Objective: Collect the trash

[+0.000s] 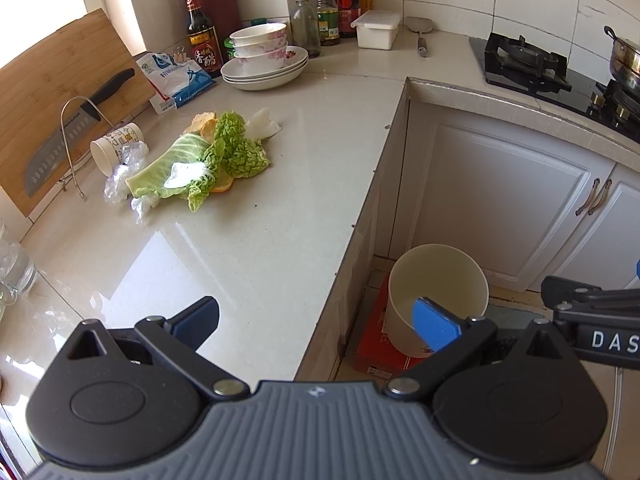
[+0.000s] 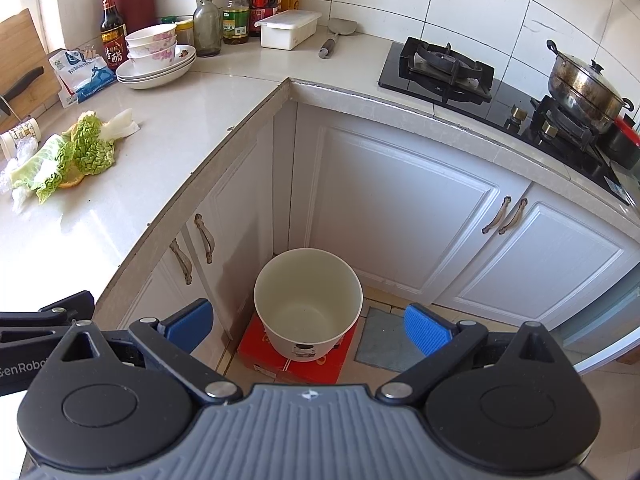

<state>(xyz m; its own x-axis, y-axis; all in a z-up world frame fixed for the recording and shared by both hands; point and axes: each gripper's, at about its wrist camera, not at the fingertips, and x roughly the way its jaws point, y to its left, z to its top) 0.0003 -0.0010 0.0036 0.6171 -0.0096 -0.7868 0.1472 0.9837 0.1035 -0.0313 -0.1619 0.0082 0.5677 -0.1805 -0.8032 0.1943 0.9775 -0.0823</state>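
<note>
A pile of trash lies on the white counter (image 1: 256,240): green cabbage leaves (image 1: 224,152), orange peel (image 1: 222,189), crumpled clear plastic (image 1: 120,176), a white scrap (image 1: 262,122) and a tipped paper cup (image 1: 114,148). The pile also shows in the right wrist view (image 2: 76,152). An empty white bin (image 2: 308,304) stands on a red box (image 2: 296,356) on the floor in the cabinet corner; it also shows in the left wrist view (image 1: 438,292). My left gripper (image 1: 316,324) is open and empty above the counter's near edge. My right gripper (image 2: 308,326) is open and empty above the bin.
A cutting board (image 1: 48,92) with a knife (image 1: 76,132) on a wire stand leans at the left. Stacked bowls and plates (image 1: 264,56), bottles (image 1: 320,4), a bag (image 1: 176,80) and a white box (image 1: 376,28) line the back. A gas stove (image 2: 440,68) with a pot (image 2: 584,84) is at the right.
</note>
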